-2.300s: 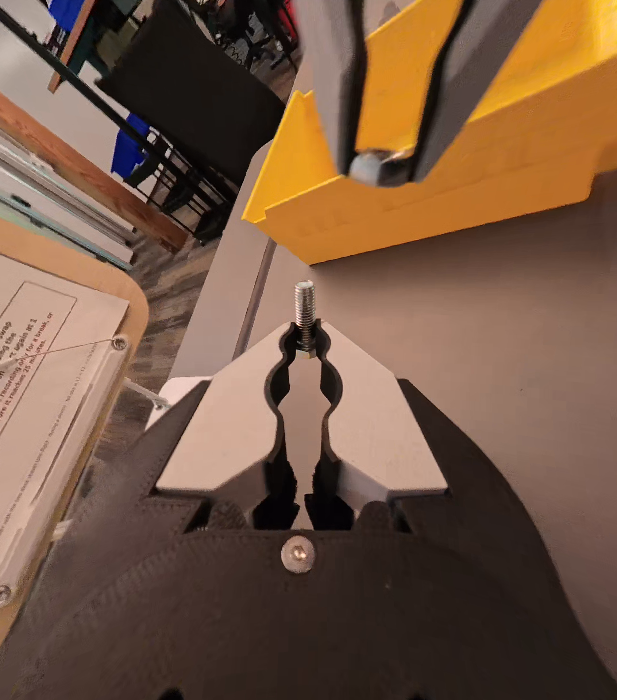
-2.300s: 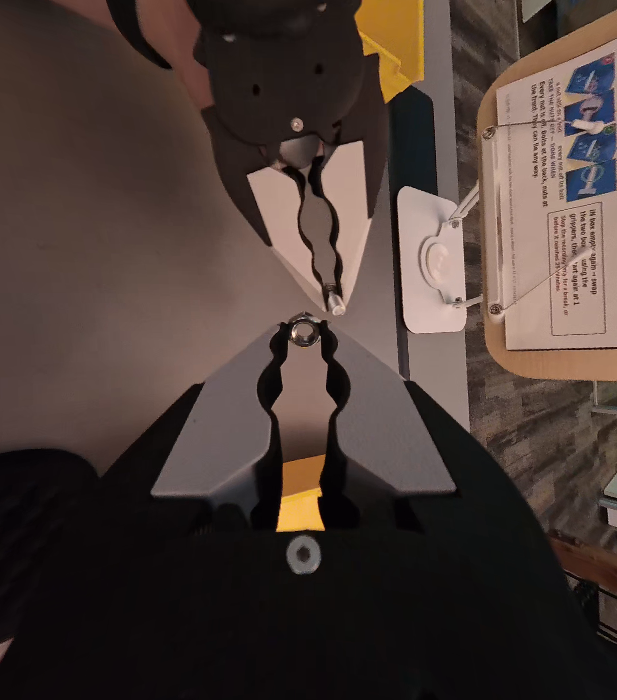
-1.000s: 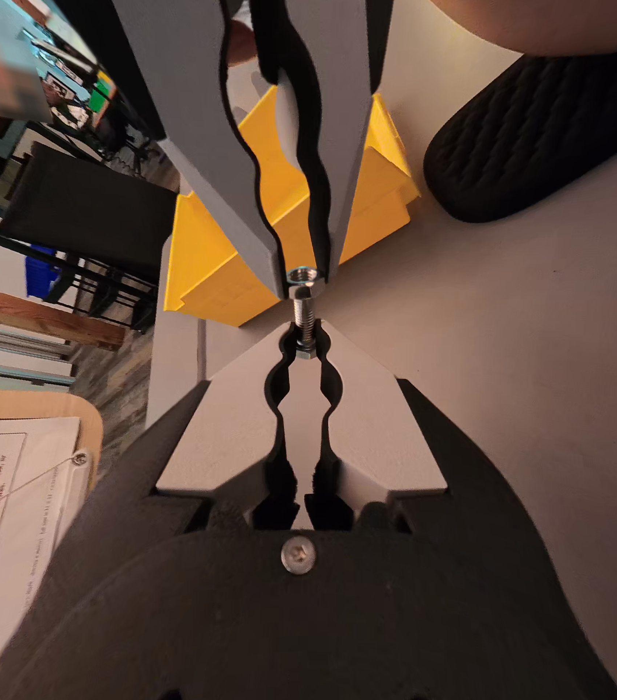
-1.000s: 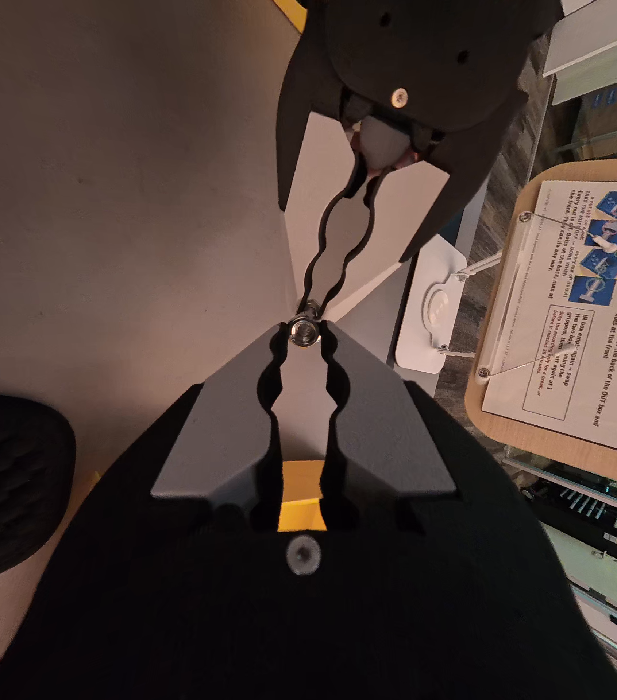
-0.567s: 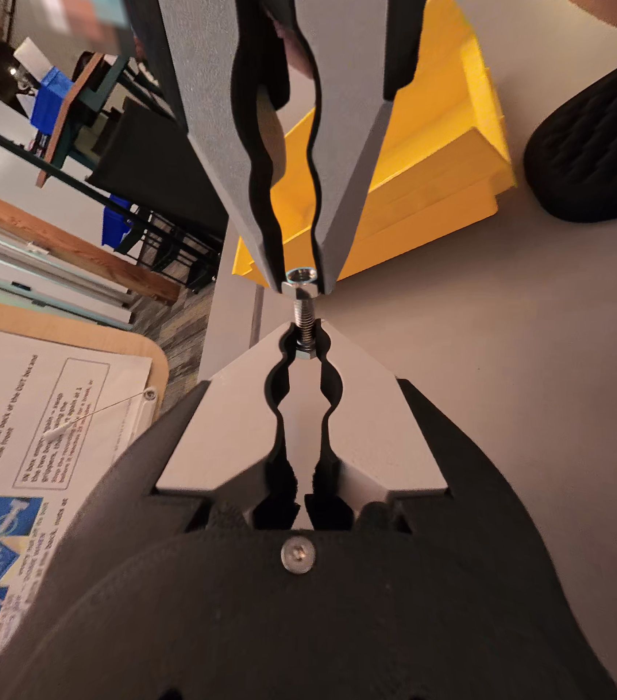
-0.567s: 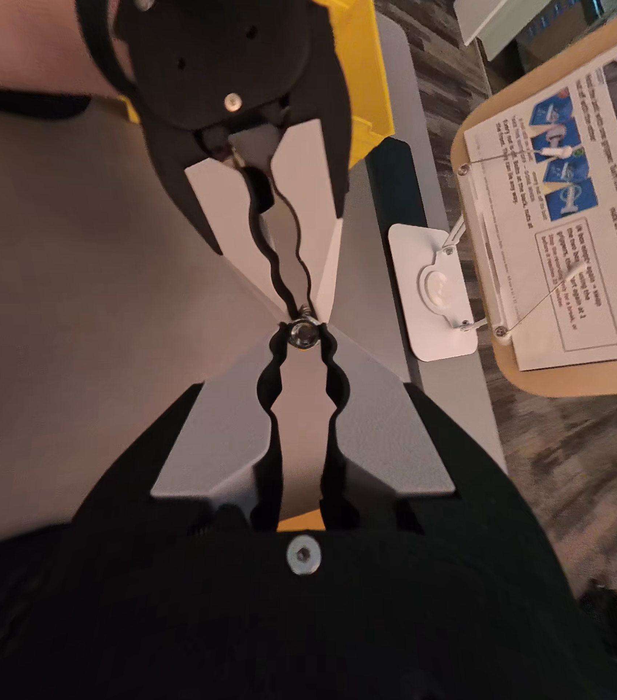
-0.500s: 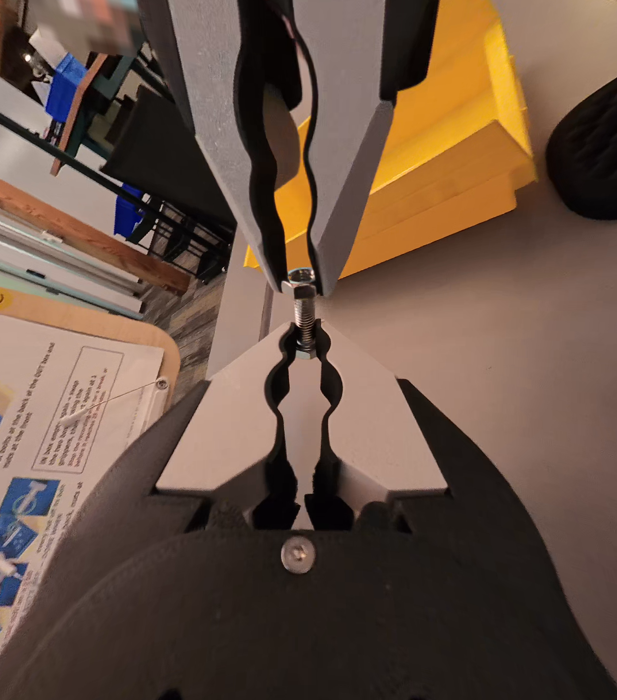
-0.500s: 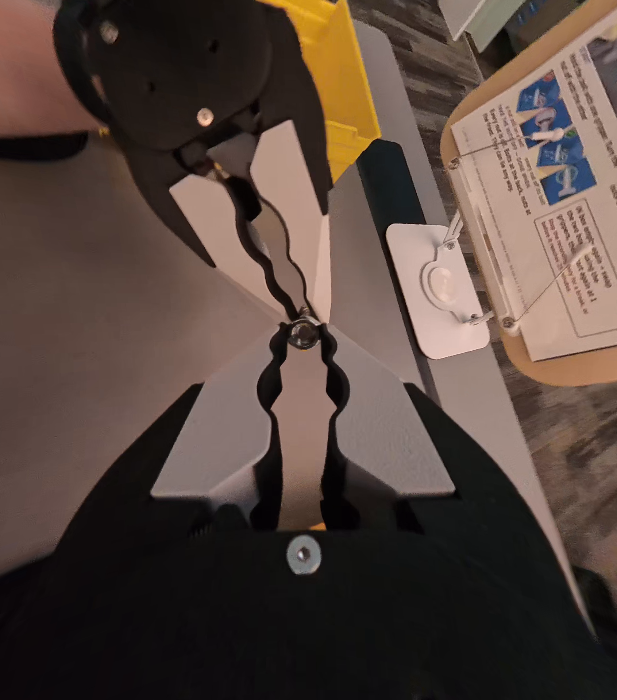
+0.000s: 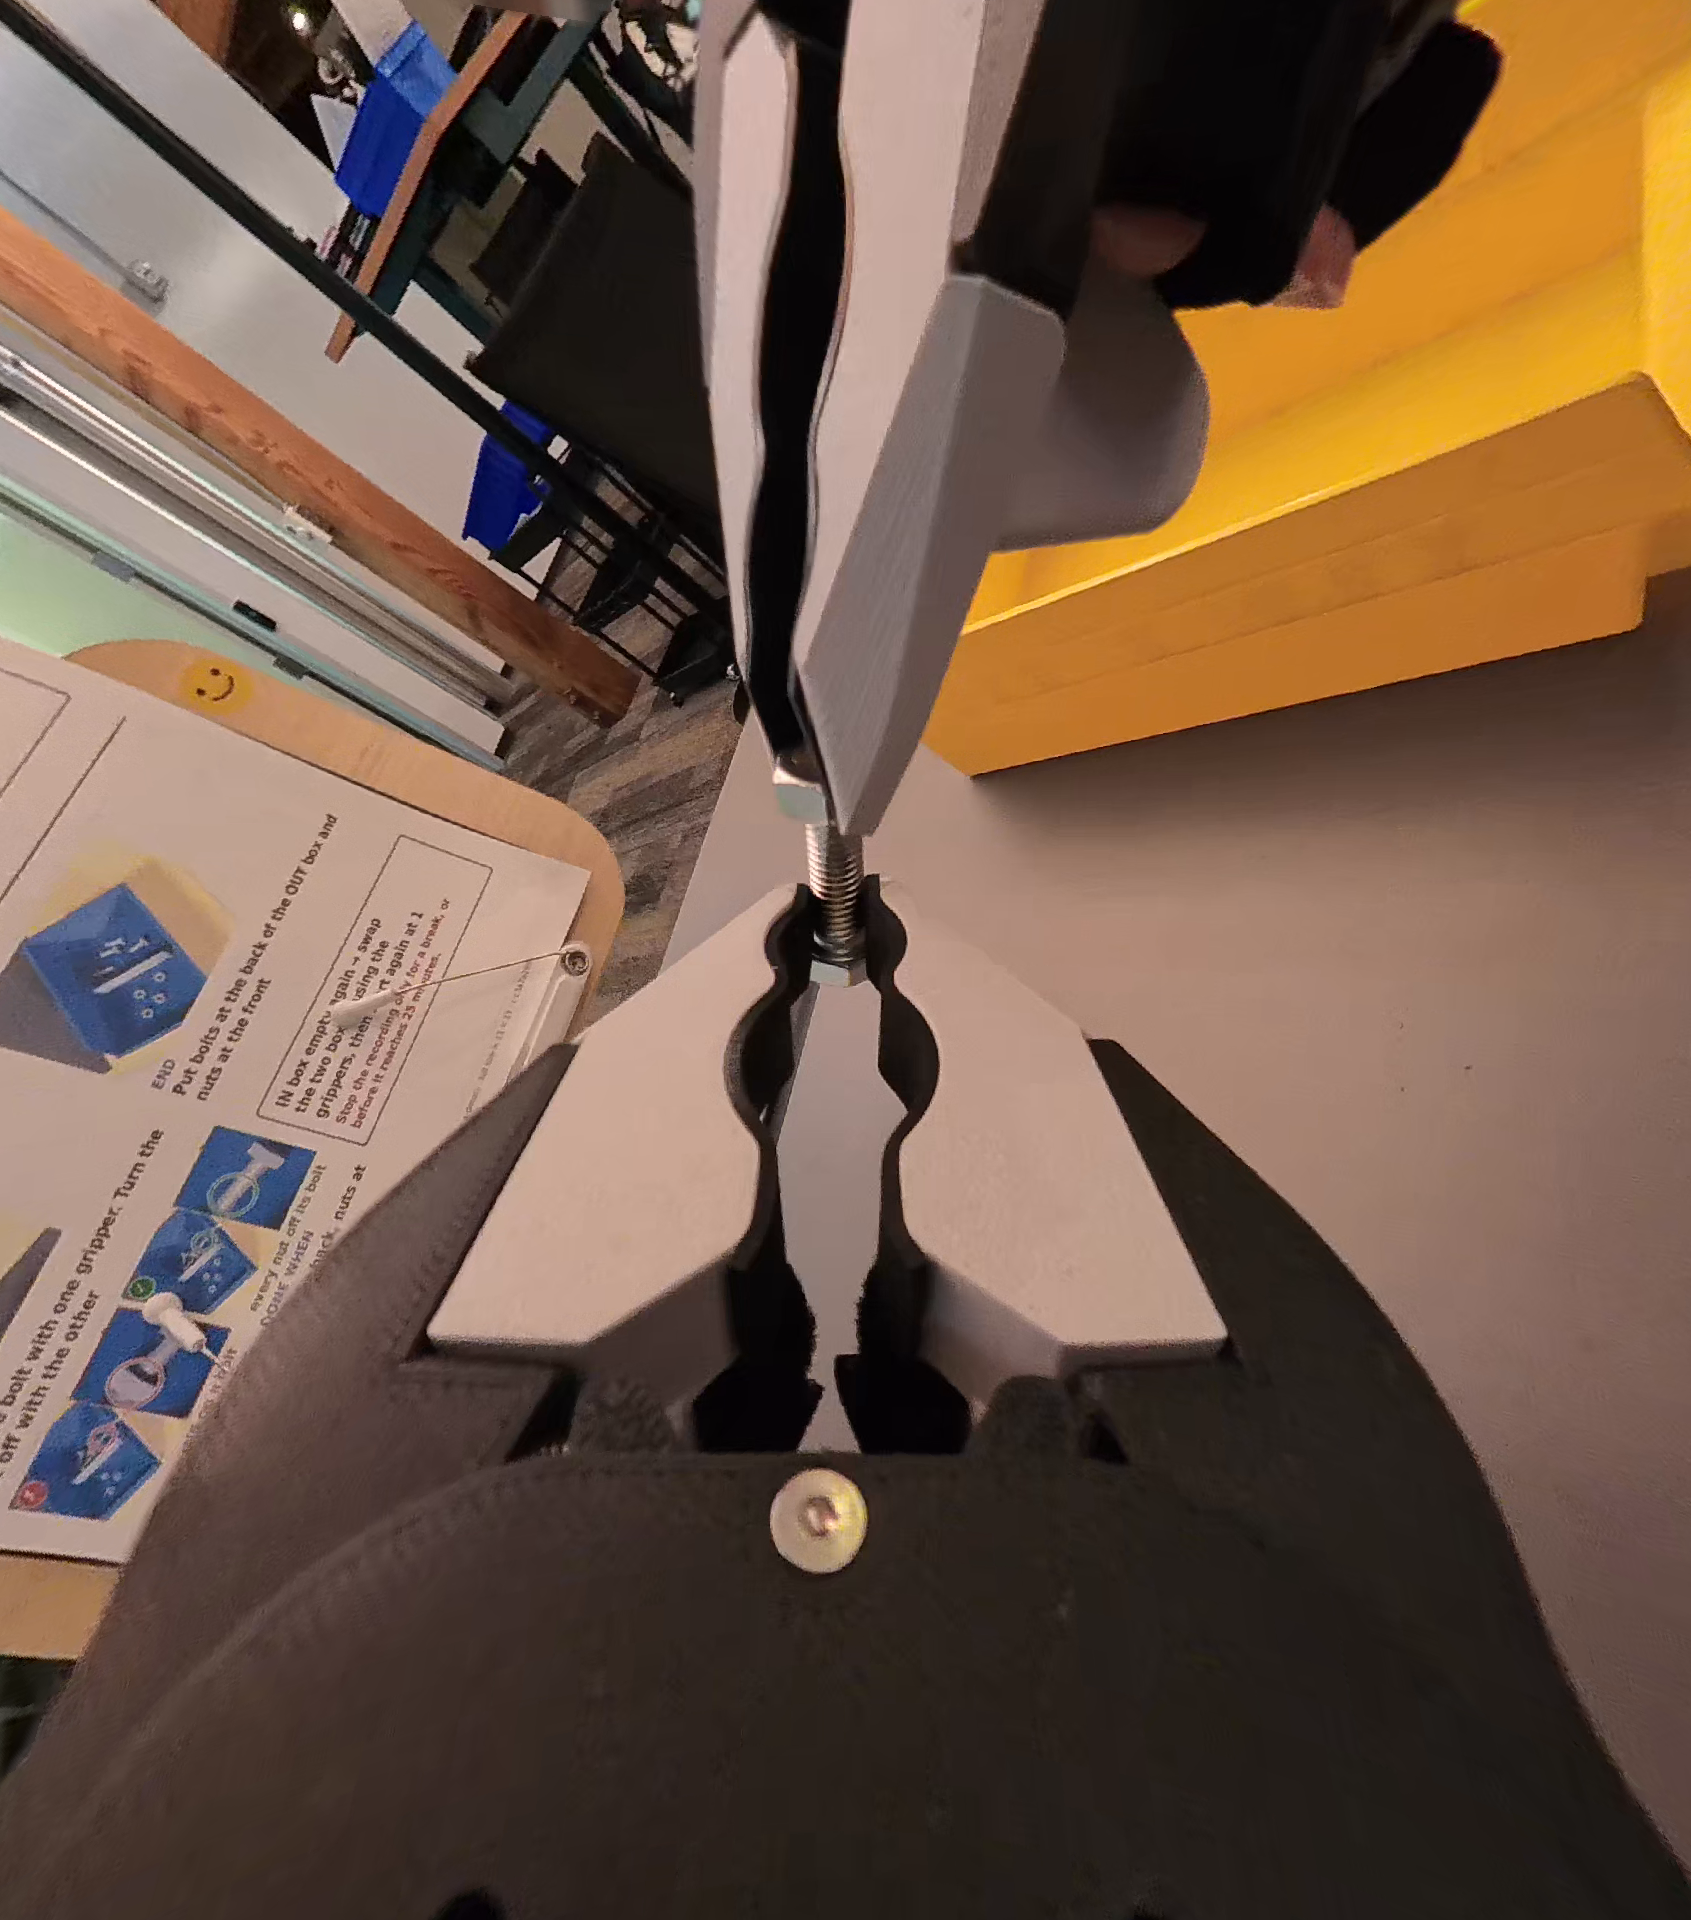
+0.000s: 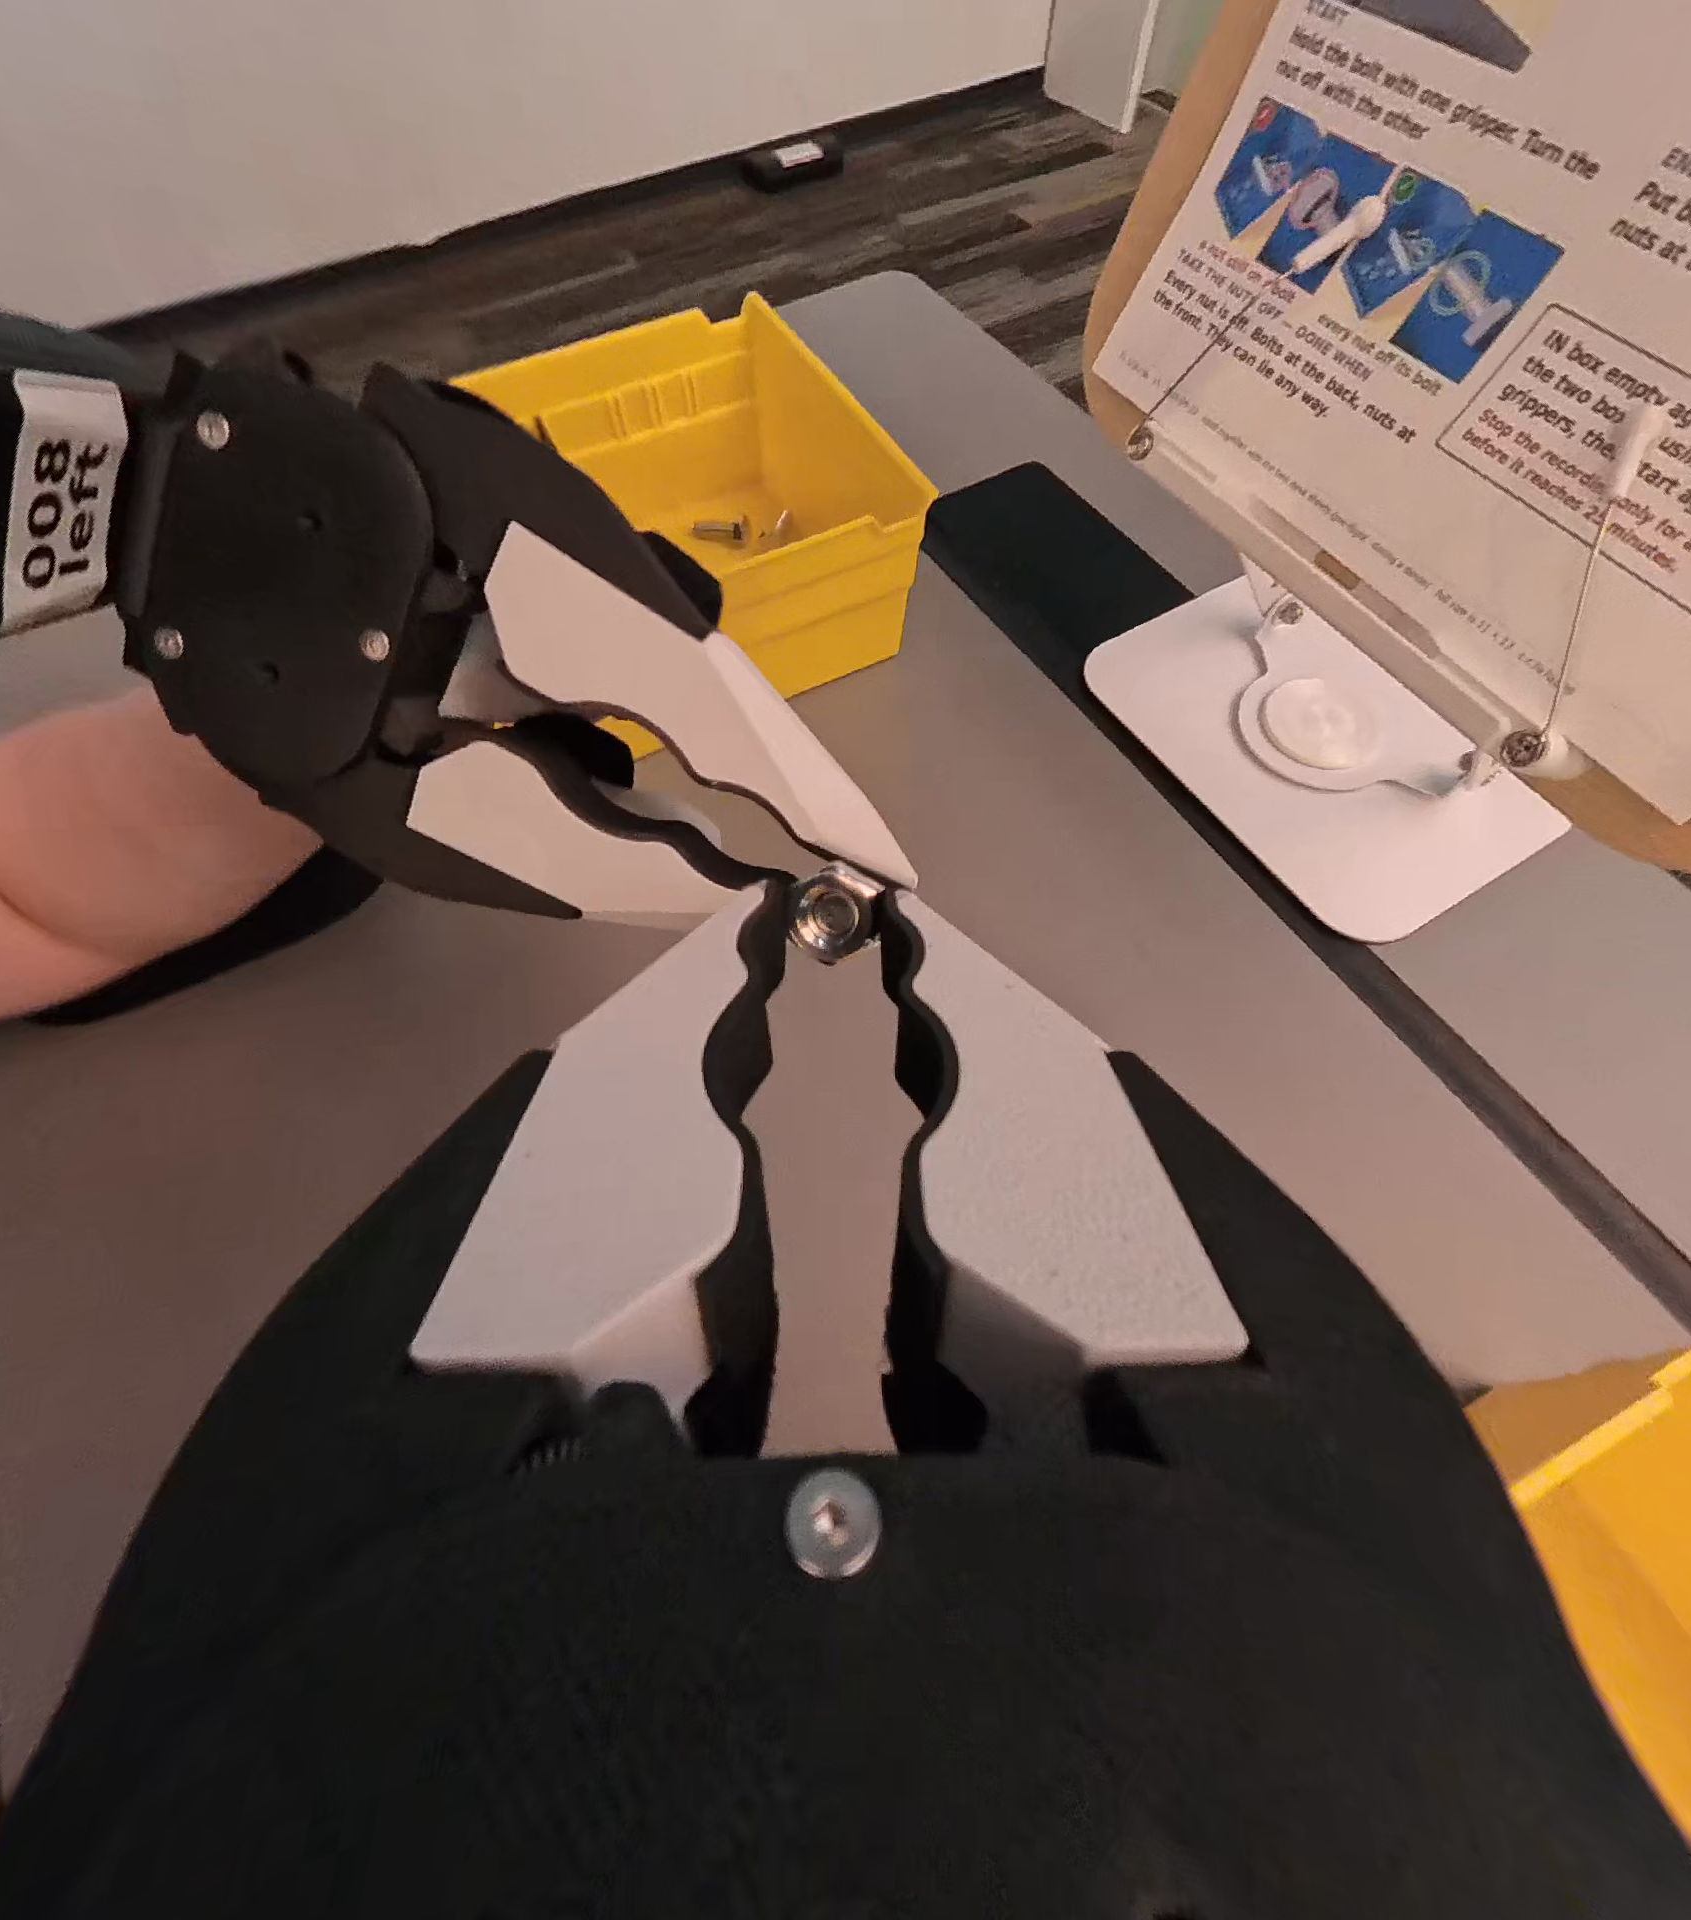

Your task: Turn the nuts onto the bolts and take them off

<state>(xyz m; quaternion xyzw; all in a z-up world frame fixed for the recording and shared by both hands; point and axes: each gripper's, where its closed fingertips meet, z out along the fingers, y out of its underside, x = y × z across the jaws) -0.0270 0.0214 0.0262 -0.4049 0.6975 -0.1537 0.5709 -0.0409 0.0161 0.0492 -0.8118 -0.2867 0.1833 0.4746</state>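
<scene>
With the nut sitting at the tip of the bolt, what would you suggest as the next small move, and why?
Probably rotate the right gripper about the bolt's axis while the left gripper holds steady. The nut sits at the very tip of the bolt, most of the thread is bare, and both grippers are shut on their parts, roughly in line.

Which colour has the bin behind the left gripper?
Yellow: the bin shows best in the right wrist view.

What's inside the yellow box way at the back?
In the right wrist view, the open yellow plastic box holds a few small metal pieces on its floor. The left claw covers its near left corner, so anything there is hidden.
</scene>
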